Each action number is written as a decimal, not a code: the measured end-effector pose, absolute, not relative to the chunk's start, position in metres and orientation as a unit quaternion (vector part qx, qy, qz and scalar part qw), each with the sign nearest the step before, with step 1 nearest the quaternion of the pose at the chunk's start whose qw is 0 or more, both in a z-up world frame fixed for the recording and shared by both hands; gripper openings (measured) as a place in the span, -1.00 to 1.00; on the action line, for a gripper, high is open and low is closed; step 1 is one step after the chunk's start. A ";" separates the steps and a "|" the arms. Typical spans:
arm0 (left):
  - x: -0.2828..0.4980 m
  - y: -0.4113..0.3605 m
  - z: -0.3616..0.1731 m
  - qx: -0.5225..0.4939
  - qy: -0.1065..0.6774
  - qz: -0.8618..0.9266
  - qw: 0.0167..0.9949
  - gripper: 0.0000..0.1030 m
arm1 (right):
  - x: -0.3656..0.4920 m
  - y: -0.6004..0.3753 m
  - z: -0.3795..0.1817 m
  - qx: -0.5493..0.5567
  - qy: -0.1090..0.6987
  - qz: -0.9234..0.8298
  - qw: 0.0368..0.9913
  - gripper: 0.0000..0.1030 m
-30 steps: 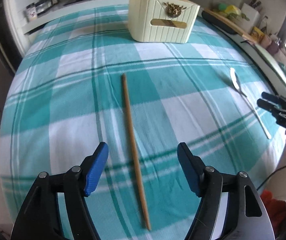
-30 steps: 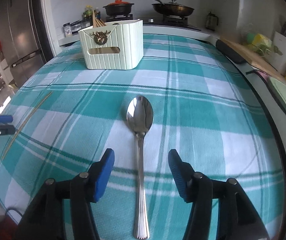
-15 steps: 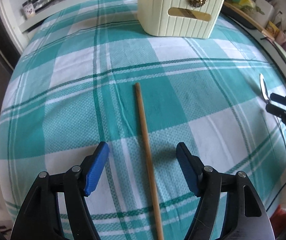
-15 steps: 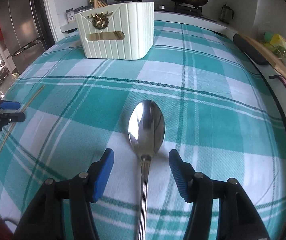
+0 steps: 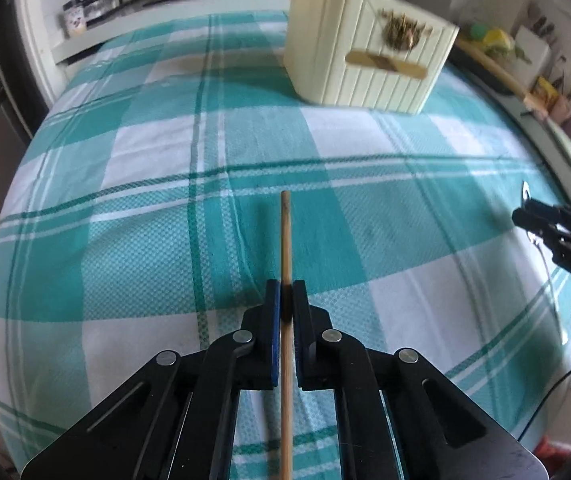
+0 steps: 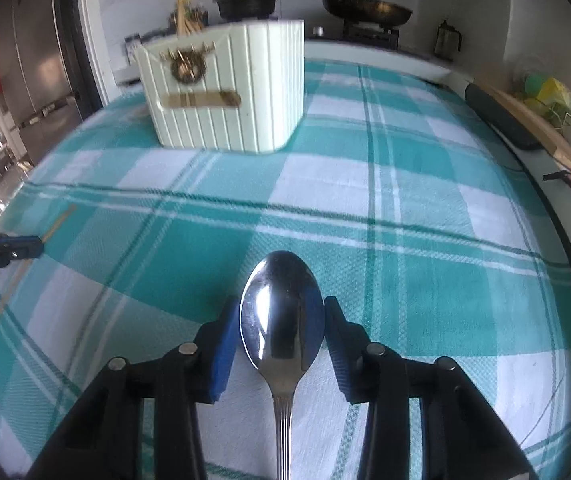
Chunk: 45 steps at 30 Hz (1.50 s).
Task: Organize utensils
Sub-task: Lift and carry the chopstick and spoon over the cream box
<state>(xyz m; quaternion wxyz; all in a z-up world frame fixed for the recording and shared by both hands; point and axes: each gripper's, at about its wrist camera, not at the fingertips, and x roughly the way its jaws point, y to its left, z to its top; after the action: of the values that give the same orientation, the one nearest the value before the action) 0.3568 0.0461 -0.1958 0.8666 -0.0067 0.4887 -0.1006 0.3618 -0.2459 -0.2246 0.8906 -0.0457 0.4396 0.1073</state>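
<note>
Chopstick [image 5: 286, 240] sits clamped between the closed fingers of the left gripper [image 5: 284, 294], lying on the checked tablecloth [image 5: 125, 240]; right gripper [image 6: 282, 322] is closing around the spoon [image 6: 281, 312] bowl, pads just beside its edges, contact uncertain; both should lift level and squarely, then travel to the cream utensil holder [image 6: 225, 92] beyond; holder's inside is hidden, both handles run out of frame.

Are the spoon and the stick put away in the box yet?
Not yet. Some sticks already poke out of the cream box. The left gripper is shut on the chopstick. The right gripper is closing around the spoon. Both must still be lifted into the box.
</note>
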 end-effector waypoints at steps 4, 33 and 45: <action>0.338 0.047 -0.167 -0.010 0.441 -0.105 0.891 -0.93 | 0.338 -0.248 -0.191 -0.036 0.397 0.127 0.908 -0.19; 0.327 0.070 -0.008 -0.092 0.281 -0.166 0.941 -0.93 | 0.374 -0.248 -0.042 -0.016 0.284 0.180 0.942 -0.19; 0.463 0.047 0.084 -0.087 0.212 -0.147 0.962 -0.93 | 0.483 -0.215 0.042 -0.018 0.194 0.182 0.964 -0.19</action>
<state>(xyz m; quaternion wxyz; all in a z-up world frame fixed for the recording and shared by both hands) 0.4632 0.0470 0.0843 0.9621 -0.0873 0.2123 -0.1471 0.4828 -0.2147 0.0419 0.9638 -0.0181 0.1942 0.1817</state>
